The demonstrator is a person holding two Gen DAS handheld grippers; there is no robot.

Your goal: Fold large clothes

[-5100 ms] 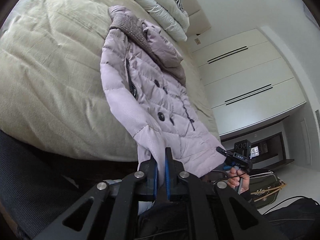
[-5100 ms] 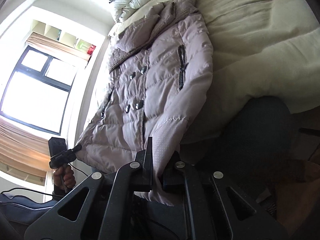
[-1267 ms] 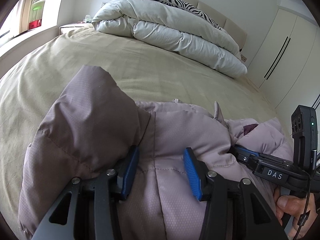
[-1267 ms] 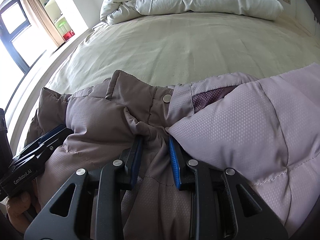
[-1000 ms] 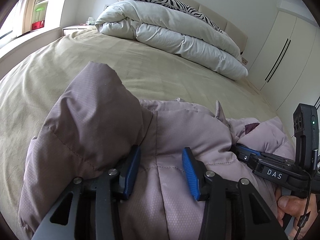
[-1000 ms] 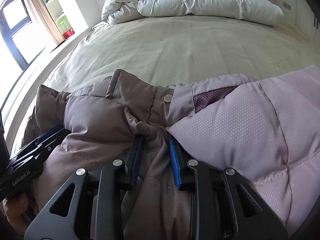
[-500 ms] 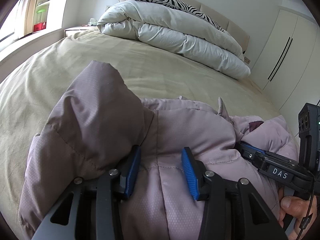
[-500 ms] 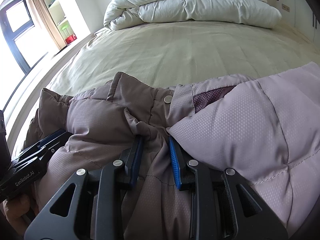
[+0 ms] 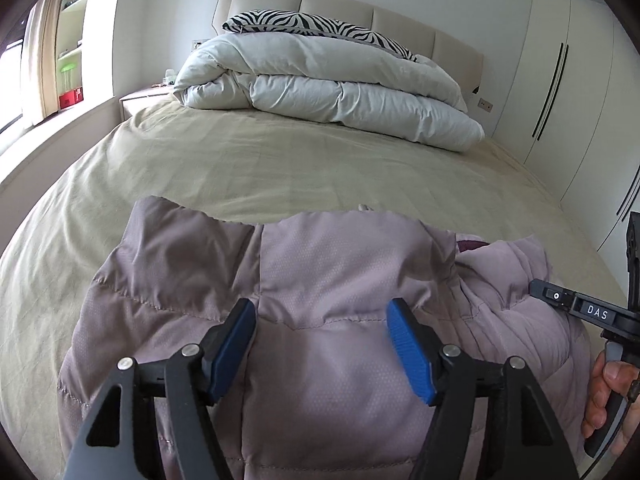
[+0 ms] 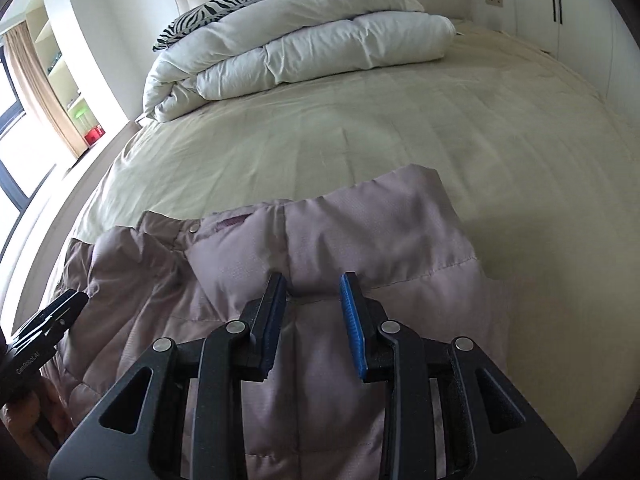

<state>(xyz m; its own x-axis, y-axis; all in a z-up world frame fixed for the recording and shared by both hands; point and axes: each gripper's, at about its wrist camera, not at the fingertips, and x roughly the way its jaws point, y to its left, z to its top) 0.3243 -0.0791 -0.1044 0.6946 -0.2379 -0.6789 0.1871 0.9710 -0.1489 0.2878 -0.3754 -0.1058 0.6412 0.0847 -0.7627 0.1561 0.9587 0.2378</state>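
A pale mauve quilted jacket (image 9: 340,272) lies folded at the near end of the bed, with its darker collar part at the left. My left gripper (image 9: 322,344) hovers over it. Its jaws are opening wide, with flat fabric below and nothing pinched. In the right wrist view my right gripper (image 10: 314,312) stands over the jacket (image 10: 380,232), to the right of the snap button (image 10: 192,230). Its jaws are opening slightly and its pads do not squeeze the cloth. Each gripper shows at the edge of the other's view: the right gripper (image 9: 580,308) in a hand, the left gripper (image 10: 44,320).
The beige bed sheet (image 9: 280,168) stretches beyond the jacket. A folded white duvet (image 9: 328,84) and a zebra pillow (image 9: 304,22) sit at the headboard. White wardrobe doors (image 9: 560,80) stand on the right, and a window (image 10: 16,120) with curtains on the left.
The left jaws spread and let go of the jacket fold. The right gripper left the pinched collar fold and shifted right. Both drew back and up.
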